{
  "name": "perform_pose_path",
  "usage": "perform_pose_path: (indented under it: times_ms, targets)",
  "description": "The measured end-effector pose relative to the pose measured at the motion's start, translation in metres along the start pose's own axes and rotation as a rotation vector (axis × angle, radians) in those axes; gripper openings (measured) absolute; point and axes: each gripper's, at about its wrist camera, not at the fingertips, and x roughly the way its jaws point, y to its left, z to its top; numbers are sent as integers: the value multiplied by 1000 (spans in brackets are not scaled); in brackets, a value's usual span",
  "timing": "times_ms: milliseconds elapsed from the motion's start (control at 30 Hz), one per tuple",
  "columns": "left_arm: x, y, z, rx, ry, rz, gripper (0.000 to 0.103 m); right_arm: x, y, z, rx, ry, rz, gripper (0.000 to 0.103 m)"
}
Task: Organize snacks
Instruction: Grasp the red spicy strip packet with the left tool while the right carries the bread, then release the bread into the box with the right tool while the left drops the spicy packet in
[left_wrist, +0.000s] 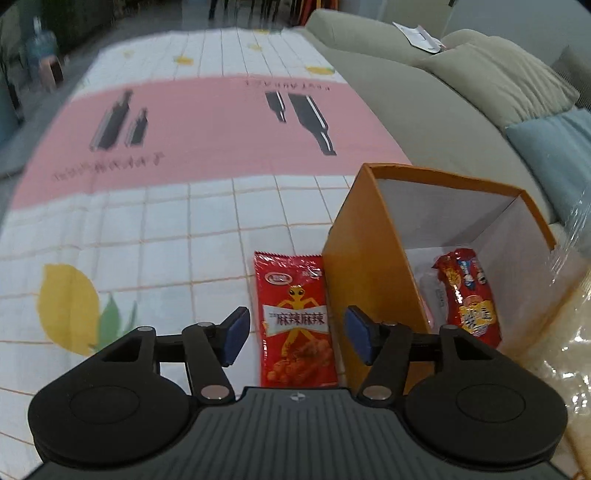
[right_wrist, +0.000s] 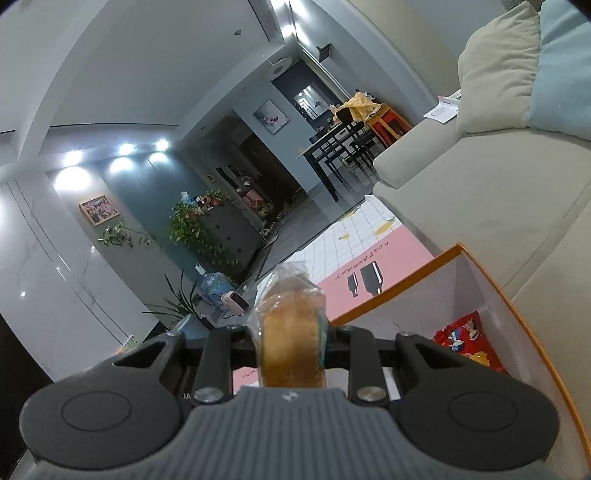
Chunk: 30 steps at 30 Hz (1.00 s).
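Gripping clear-wrapped golden-brown bread (right_wrist: 291, 339), right gripper (right_wrist: 291, 347).

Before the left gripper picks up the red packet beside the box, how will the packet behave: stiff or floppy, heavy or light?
The red packet is a thin flat foil pouch, so it is probably light and will likely bend or droop. Its glossy film may slip between the pads of the open left gripper. It lies against the box, so a push may jam it there.
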Motion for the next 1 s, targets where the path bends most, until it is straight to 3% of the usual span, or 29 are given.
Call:
perform_pose_path:
  times_ms: [33, 133, 167, 267, 433, 533, 600, 633, 700, 767, 1000]
  targets:
    - [1, 3, 0, -9, -1, -6, 73, 1, -1, -1, 1, 0, 3, 24]
    - [2, 11, -7, -39, -45, 88, 68, 9, -2, -1, 11, 15, 25, 24]
    - [5, 13, -10, -32, -36, 84, 68, 12, -4, -1, 22, 17, 33, 24]
    - [17, 10, -16, 10, 9, 61, 68, 21, -4, -1, 46, 32, 43, 24]
    - [43, -10, -17, 106, 32, 146, 65, 22, 0, 0, 13, 30, 35, 24]
    - [45, -8, -18, 131, -28, 166, 75, 22, -5, 1, 24, 30, 19, 23]
    - [44, -1, -19, 102, -35, 115, 53, 21, -7, 1, 33, 29, 14, 23]
    - [41, 2, -20, 85, -28, 80, 25, 21, -7, 1, 36, 29, 14, 23]
    - [32, 2, -24, 88, -13, 94, 18, 18, -6, 1, 29, 27, 11, 23]
    - [26, 4, -27, 115, -10, 95, 5, 17, -5, 2, 29, 27, 12, 23]
    - [-6, 23, -25, 1, -56, 27, 2, 9, -1, 4, 13, 1, 23, 24]
